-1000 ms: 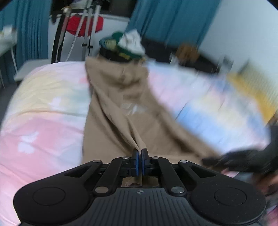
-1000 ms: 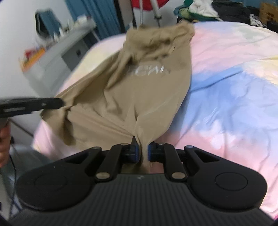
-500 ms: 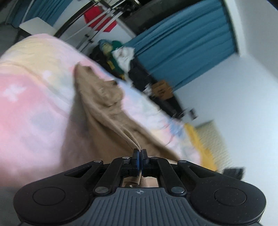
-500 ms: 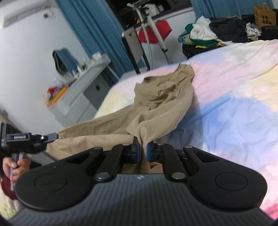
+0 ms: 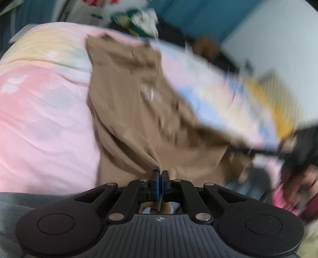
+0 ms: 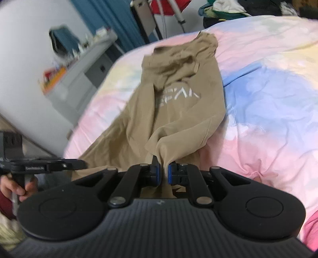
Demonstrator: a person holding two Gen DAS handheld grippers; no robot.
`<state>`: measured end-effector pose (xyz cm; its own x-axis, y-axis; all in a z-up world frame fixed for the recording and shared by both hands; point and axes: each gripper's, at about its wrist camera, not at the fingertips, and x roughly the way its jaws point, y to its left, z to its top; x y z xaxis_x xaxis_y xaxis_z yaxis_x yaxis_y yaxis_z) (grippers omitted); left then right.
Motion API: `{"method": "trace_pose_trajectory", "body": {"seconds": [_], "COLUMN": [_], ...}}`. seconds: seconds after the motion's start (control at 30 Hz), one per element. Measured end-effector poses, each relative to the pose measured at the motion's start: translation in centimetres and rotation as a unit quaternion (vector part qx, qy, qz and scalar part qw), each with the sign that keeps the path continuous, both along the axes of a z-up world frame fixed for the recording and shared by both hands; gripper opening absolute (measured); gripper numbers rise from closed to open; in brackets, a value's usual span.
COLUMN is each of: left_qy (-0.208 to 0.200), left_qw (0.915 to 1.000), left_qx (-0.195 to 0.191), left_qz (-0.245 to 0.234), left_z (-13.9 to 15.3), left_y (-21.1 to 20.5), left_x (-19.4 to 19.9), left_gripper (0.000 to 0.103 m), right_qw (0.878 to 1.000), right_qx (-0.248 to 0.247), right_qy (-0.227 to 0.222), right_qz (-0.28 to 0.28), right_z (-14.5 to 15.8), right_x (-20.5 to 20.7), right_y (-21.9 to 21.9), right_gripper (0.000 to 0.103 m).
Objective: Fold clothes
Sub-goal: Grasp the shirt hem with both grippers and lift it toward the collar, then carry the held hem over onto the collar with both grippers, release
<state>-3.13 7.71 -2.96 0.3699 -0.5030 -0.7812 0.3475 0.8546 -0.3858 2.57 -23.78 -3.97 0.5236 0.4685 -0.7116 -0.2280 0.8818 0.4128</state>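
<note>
A tan T-shirt (image 5: 139, 111) with white lettering lies lengthwise on the pastel bedspread (image 5: 39, 119), collar end far away. My left gripper (image 5: 159, 174) is shut on its near hem. My right gripper (image 6: 163, 170) is shut on another part of the near hem, with cloth bunched between the blue pads. The shirt (image 6: 178, 103) stretches away from both grippers over the bedspread (image 6: 268, 99). The left gripper also shows in the right wrist view (image 6: 79, 163), and the right gripper in the left wrist view (image 5: 234, 147), both low near the bed's edge.
A pile of clothes (image 6: 228, 10) lies beyond the far end of the bed. A grey desk with clutter (image 6: 79, 65) stands to the left. A metal stand (image 6: 174, 12) and blue curtains (image 6: 111, 25) are behind. The left wrist view is blurred.
Both grippers have come back down toward the bed with the hem, and the shirt has dropped from a lifted, stretched state to lying looser on the bedspread.
</note>
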Motion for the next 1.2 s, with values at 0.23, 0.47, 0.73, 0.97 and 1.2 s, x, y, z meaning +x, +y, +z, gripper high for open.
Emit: {"method": "trace_pose_trajectory", "body": {"seconds": [0.23, 0.47, 0.73, 0.97, 1.2], "left_qy": [0.019, 0.034, 0.159, 0.158, 0.122], "left_qw": [0.9977, 0.9968, 0.987, 0.9863, 0.9916], "left_qx": [0.045, -0.015, 0.002, -0.009, -0.025], "left_qz": [-0.046, 0.071, 0.025, -0.046, -0.036], "left_z": [-1.8, -0.8, -5.5, -4.7, -2.0], "left_y": [-1.7, 2.1, -1.0, -3.7, -1.9], "left_x": [0.4, 3.9, 8.0, 7.0, 5.4], "left_gripper": [0.073, 0.101, 0.088, 0.054, 0.007], "right_qw": [0.999, 0.999, 1.0, 0.999, 0.998], "right_qx": [-0.035, -0.029, -0.02, -0.013, -0.006], "right_qy": [0.02, 0.027, 0.015, -0.002, -0.023], "right_qz": [0.023, 0.016, -0.008, -0.035, -0.05], "right_z": [-1.6, -2.0, -2.1, -3.0, -2.5], "right_x": [-0.7, -1.0, -1.7, -2.7, -3.2], "right_y": [1.2, 0.6, 0.7, 1.4, 1.4], "right_gripper": [0.012, 0.012, 0.012, 0.012, 0.012]}}
